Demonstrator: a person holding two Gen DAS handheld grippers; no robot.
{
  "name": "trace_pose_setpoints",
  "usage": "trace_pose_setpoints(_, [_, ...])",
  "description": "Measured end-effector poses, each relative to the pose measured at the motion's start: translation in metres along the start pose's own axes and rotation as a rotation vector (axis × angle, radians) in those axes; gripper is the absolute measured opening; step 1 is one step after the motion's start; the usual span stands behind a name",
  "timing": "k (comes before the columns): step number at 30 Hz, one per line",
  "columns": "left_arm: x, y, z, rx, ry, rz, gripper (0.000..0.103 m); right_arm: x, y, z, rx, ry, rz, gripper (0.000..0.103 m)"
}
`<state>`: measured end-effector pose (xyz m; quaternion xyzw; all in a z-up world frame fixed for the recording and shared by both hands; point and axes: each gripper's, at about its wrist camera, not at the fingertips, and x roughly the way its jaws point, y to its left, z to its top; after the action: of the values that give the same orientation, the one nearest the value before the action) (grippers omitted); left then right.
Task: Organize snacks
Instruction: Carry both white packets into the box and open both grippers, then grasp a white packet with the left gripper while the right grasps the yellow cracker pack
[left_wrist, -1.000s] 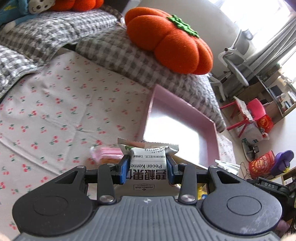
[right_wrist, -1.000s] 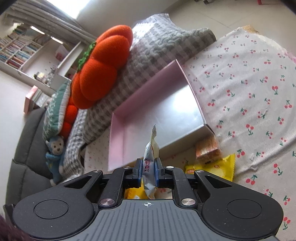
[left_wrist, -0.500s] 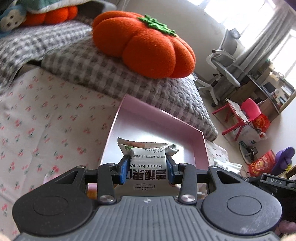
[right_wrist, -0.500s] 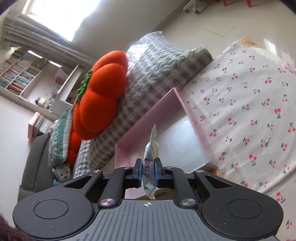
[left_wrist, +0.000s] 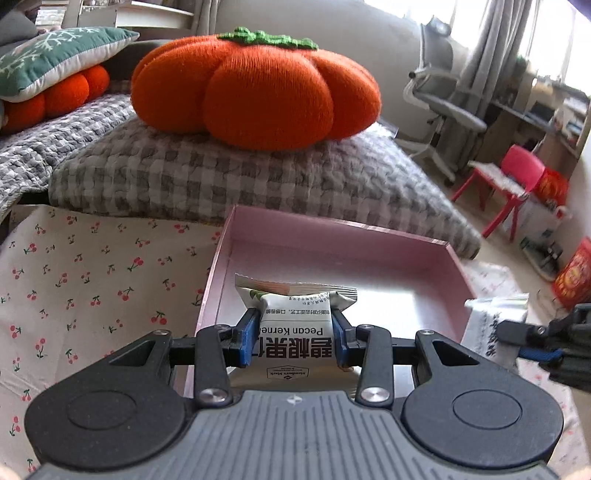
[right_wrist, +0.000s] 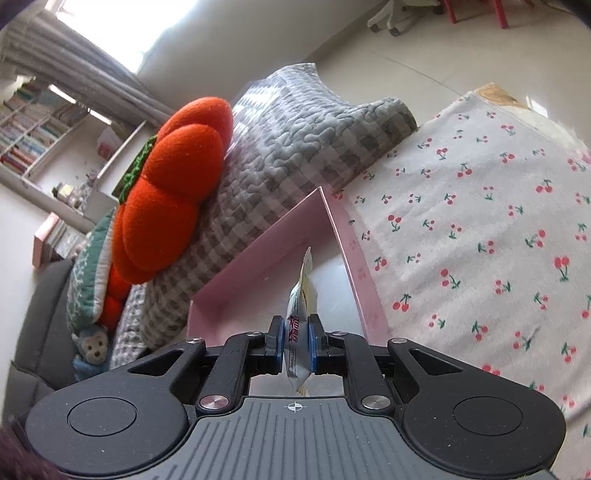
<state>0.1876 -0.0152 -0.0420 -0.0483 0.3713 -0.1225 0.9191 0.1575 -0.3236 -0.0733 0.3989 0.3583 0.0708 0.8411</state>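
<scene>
My left gripper (left_wrist: 294, 338) is shut on a white pecan kernel packet (left_wrist: 295, 325) and holds it over the near left part of a shallow pink tray (left_wrist: 343, 230). My right gripper (right_wrist: 296, 343) is shut on a thin white snack packet (right_wrist: 301, 314), held edge-on above the same pink tray (right_wrist: 258, 254). In the left wrist view the right gripper's tip (left_wrist: 532, 341) and its packet (left_wrist: 491, 328) show at the tray's right rim. The tray floor that shows is bare.
The tray lies on a cherry-print cloth (left_wrist: 92, 266) that also shows in the right wrist view (right_wrist: 480, 229). Behind it are a grey checked cushion (left_wrist: 229, 173) and an orange pumpkin pillow (left_wrist: 258, 88). An office chair (left_wrist: 439, 92) and a red child's chair (left_wrist: 513, 184) stand at the right.
Both grippers have moved forward with their packets, from over the loose snacks on the cloth to over the pink tray. The right gripper has come into the left wrist view.
</scene>
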Motion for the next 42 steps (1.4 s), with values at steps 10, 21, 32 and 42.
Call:
trace_pose_setpoints(10, [0.009, 0.002, -0.011, 0.036, 0.029, 0.042, 0.037, 0.013, -0.001, -0.001, -0.082, 0.017, -0.045, 0.014])
trace_pose_setpoints(21, [0.002, -0.01, -0.01, 0.104, 0.03, 0.038, 0.077, 0.004, 0.002, 0.002, -0.097, 0.018, -0.04, 0.05])
trace_pose_setpoints(32, [-0.027, -0.011, -0.009, 0.081, 0.038, 0.007, 0.096, -0.027, 0.018, -0.003, -0.173, -0.005, -0.042, 0.076])
trace_pose_setpoints(42, [-0.053, 0.002, -0.015, 0.071, 0.072, 0.02, 0.102, -0.058, 0.019, -0.013, -0.259, -0.015, -0.086, 0.088])
